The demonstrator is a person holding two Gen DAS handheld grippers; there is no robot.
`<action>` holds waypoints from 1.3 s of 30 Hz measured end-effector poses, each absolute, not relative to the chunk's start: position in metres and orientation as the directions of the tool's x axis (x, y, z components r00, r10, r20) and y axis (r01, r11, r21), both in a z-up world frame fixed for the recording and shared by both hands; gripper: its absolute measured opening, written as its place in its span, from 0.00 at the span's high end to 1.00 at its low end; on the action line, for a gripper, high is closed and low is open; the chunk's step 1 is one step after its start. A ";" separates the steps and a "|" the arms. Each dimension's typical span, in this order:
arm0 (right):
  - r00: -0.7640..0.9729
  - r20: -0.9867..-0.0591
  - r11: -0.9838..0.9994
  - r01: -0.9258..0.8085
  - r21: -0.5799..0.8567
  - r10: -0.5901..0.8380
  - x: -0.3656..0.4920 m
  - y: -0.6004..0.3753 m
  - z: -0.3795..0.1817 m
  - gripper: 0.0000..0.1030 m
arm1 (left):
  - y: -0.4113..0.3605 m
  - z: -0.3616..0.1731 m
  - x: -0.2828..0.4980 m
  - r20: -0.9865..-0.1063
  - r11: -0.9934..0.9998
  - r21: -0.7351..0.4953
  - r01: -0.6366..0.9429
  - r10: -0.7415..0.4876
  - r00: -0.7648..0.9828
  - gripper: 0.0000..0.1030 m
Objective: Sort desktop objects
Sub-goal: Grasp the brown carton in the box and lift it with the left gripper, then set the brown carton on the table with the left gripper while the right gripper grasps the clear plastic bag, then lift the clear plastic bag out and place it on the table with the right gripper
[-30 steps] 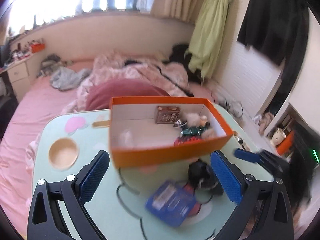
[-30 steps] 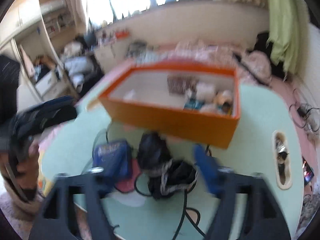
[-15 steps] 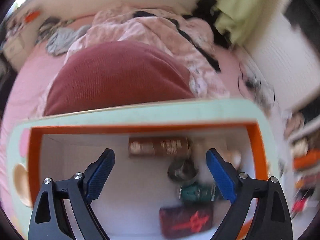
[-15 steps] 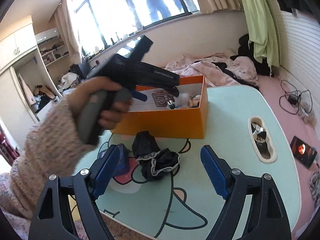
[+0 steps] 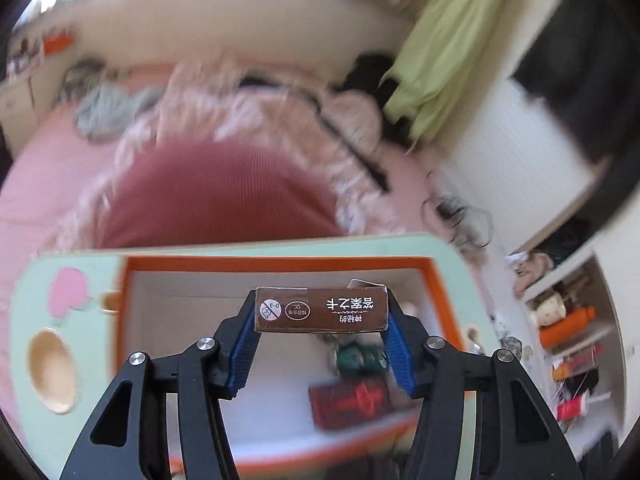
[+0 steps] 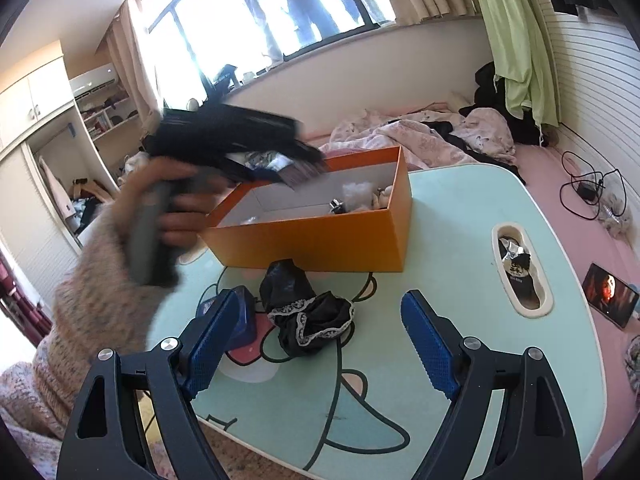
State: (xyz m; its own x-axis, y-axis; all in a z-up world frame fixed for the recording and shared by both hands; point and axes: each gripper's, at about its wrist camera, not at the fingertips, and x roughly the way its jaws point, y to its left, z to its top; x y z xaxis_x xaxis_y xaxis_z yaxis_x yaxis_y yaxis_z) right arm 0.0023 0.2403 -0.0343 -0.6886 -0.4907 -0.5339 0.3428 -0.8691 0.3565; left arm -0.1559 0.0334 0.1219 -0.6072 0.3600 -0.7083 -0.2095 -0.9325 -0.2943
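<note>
Setting: lived-in home bedroom
Pink bed (image 6: 560, 168) with rumpled bedding (image 6: 420, 136), green garment (image 6: 516, 36) hanging by window (image 6: 256, 12), wall cupboards (image 6: 28, 100), low cartoon-print table (image 6: 460, 208) beside bed

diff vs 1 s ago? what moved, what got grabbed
The left gripper went from behind the orange box to over its inside; its jaws are closing, and the brown card box that lay on the box floor now sits between the blue pads, lifted. The right gripper steadied and stays open and empty. The black lace cloth, the blue pouch and the orange box kept their places.
</note>
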 end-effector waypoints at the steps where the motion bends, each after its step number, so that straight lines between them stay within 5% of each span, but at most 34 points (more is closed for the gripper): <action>1: -0.688 -0.536 -0.870 0.339 0.358 -0.489 0.001 0.241 -0.035 0.19 | 0.024 0.128 -0.139 -0.686 -0.926 -0.299 -0.229 0.376 -0.622 0.46; 8: -0.606 -0.533 -0.804 0.385 0.453 -0.590 -0.019 0.238 -0.021 0.19 | -0.037 0.092 -0.045 -0.678 -0.961 -0.201 -0.187 0.275 -0.682 0.45; 11: -0.485 -0.524 -0.713 0.437 0.549 -0.700 -0.051 0.219 -0.006 0.19 | -0.050 0.062 -0.031 -0.697 -0.948 -0.263 -0.182 0.317 -0.643 0.45; 18: -0.284 -0.680 -0.732 0.365 0.575 -0.676 -0.156 0.123 -0.014 0.20 | -0.045 0.034 -0.027 -0.699 -0.950 -0.253 -0.182 0.310 -0.644 0.45; 22: -0.214 -0.775 -0.785 0.363 0.501 -0.594 -0.186 0.076 -0.036 0.37 | -0.049 0.028 -0.025 -0.685 -0.943 -0.278 -0.184 0.329 -0.650 0.24; 27: -0.191 -0.839 -0.833 0.353 0.427 -0.510 -0.196 0.056 -0.059 0.45 | -0.053 0.019 -0.023 -0.692 -0.943 -0.288 -0.166 0.325 -0.645 0.24; 31: -0.232 -0.869 -0.863 0.379 0.334 -0.438 -0.191 0.055 -0.064 0.67 | -0.055 0.022 -0.020 -0.679 -0.938 -0.303 -0.171 0.338 -0.652 0.24; 39: -0.304 -0.825 -0.858 0.365 0.360 -0.476 -0.187 0.072 -0.047 0.68 | -0.059 0.024 -0.018 -0.662 -0.939 -0.308 -0.151 0.325 -0.675 0.23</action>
